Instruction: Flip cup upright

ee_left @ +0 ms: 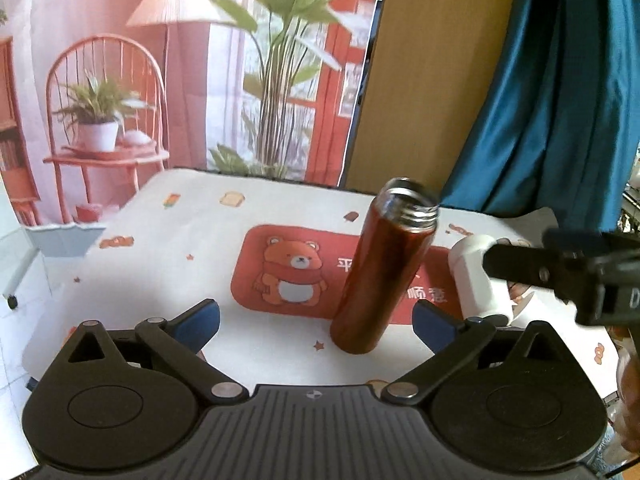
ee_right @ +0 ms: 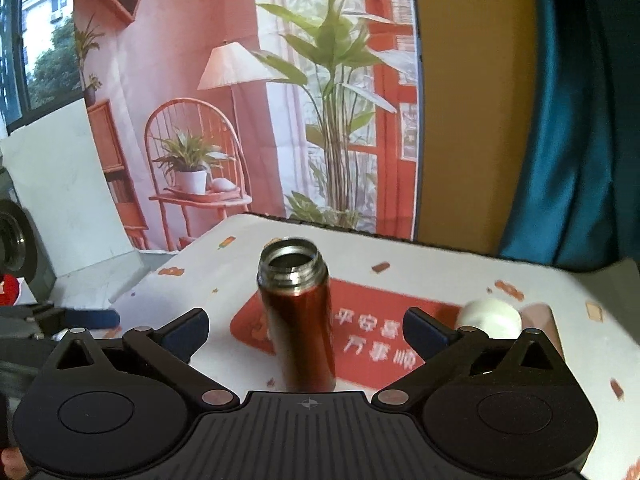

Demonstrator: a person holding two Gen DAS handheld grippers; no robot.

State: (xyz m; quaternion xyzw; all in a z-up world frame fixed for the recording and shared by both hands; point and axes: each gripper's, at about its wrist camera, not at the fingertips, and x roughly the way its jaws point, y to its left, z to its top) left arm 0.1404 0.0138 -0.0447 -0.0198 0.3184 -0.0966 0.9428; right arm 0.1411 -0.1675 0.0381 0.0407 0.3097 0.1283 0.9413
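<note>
Left gripper (ee_left: 316, 320), left wrist view: jaws spread wide, grasping nothing. One red cup (ee_left: 382, 270), steel mouth up, stands on the table (ee_left: 200, 216) at the edge of one red bear mat (ee_left: 288, 268). One white lid (ee_left: 478, 276) lies beside it, possibly touching the other tool's black finger.

Right gripper (ee_right: 306, 330), right wrist view: jaws released, one cup upright between the fingertips, untouched. One lid, right.

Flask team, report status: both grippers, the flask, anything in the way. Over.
Left gripper open, empty. Right gripper open, empty. Red flask upright on the mat, mouth up, lid off. White cap lies right of it, apart.
</note>
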